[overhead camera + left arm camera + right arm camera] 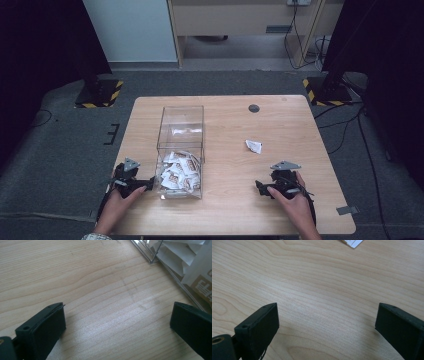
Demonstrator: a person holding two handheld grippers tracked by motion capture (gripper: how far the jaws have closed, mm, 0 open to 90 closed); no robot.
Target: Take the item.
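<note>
My left tongs (134,184) rest spread and empty at the table's seven o'clock – just beside the clear plastic box (181,131) of white-and-brown paper sachets (177,172). One stray white sachet (254,146) lies at three o'clock, likely my target – right tongs (272,188) spread, empty, at five

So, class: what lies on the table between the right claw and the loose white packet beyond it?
Nothing: bare light wooden table separates the right claw from the loose white packet, as the right gripper view and high view show.
</note>
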